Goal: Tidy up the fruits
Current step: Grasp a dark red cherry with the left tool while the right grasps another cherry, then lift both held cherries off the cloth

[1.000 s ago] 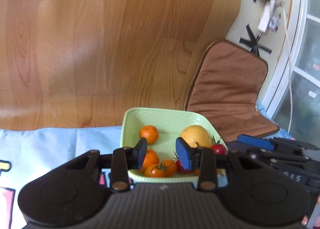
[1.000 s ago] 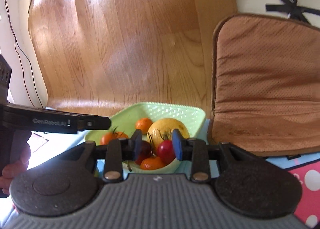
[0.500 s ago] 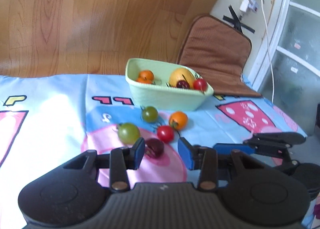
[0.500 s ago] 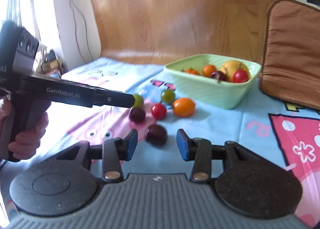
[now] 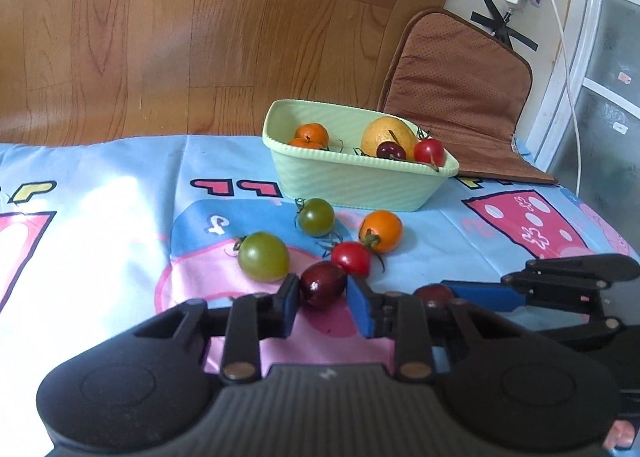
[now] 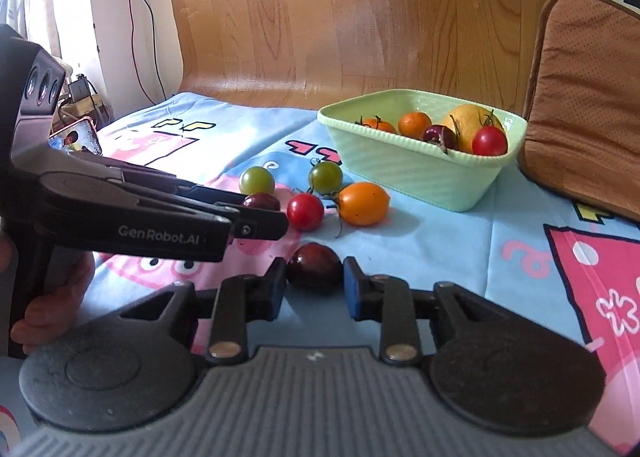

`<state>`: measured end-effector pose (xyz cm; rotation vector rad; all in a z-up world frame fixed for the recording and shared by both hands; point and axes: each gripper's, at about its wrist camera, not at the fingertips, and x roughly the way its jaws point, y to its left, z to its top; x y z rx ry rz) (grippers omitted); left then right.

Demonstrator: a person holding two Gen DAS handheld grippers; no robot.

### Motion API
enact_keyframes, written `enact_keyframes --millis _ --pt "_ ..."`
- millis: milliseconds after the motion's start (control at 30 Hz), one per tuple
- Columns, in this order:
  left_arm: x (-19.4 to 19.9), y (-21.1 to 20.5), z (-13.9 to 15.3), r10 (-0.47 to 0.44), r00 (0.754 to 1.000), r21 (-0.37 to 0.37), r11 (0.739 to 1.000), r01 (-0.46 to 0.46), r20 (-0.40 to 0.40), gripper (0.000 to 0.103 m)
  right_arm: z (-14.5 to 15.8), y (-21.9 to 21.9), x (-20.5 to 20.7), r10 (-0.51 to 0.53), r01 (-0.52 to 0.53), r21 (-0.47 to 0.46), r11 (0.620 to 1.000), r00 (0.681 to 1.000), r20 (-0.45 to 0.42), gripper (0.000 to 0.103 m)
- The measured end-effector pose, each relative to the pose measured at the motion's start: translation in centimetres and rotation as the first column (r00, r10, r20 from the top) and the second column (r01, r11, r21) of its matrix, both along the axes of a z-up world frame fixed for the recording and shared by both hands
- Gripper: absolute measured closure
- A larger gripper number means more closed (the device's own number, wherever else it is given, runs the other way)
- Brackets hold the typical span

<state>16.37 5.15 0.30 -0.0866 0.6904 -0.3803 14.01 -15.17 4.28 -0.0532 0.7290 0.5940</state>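
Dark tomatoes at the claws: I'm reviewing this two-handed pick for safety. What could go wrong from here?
1. The left claw pinches its dark tomato only at the tips; being round, it may squirt out and roll.
2. The right claw has its jaws closing around the second dark tomato; a hard squeeze could split it.
3. The red tomato sits right behind the left one, so lifting may knock it.
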Motion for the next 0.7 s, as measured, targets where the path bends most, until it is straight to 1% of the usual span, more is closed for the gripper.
enact_keyframes --millis 100,233,367,533,700 --pt "-1.2 0.3 0.0 -0.010 1.000 -0.020 1.000 0.009 -0.012 0.076 0.2 -0.7 -1.1 -0.005 0.005 0.010 1.000 1.000 -0.006 0.070" --pt "-4.7 0.2 0.1 -0.047 0.999 -0.025 0.999 0.047 -0.008 0.076 0.4 -1.5 -3.3 -0.010 0.010 0.018 1.000 1.000 -0.011 0.070" --pt "-8.3 0.2 0.3 -0.065 0.998 -0.035 0.997 0.064 -0.006 0.076 0.8 -2.0 -6.5 -0.020 0.020 -0.001 1.000 0.999 0.030 0.070" --pt "-12.4 -0.2 0.2 -0.089 0.996 -0.047 0.995 0.089 -0.012 0.076 1.0 -3.0 -9.4 -0.030 0.030 -0.004 1.000 0.999 0.041 0.070" --pt "-14.6 -0.7 0.2 -0.084 0.996 -0.044 0.996 0.084 0.002 0.076 1.2 -3.0 -11.3 -0.034 0.036 -0.025 0.999 0.998 0.055 0.069"
